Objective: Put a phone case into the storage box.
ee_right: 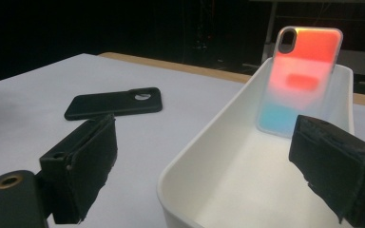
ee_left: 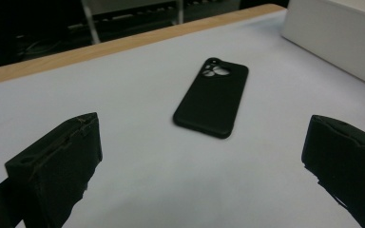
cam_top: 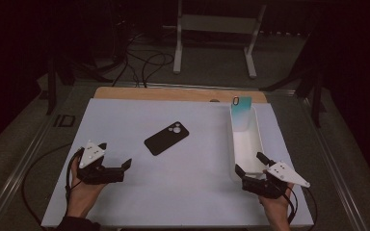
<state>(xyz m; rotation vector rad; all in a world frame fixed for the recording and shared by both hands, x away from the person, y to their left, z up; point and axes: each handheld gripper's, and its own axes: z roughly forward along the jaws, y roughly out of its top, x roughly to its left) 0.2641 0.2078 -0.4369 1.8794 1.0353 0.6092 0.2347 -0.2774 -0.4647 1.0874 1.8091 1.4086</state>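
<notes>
Black phone case [cam_top: 166,138] lies flat mid-table, at 1 o'clock from my left gripper [cam_top: 117,161], whose jaws are wide w/ nothing held. Right gripper [cam_top: 248,163], also wide, sits by the white bin [cam_top: 257,144]. Case is prob light, bendy, thin; I'd pinch across its 2 long edges.

A dim lab: a white-topped table [cam_top: 125,202] on a metal frame, cables [cam_top: 144,62] trailing across the floor behind it, and a white equipment stand [cam_top: 214,24] beyond.
</notes>
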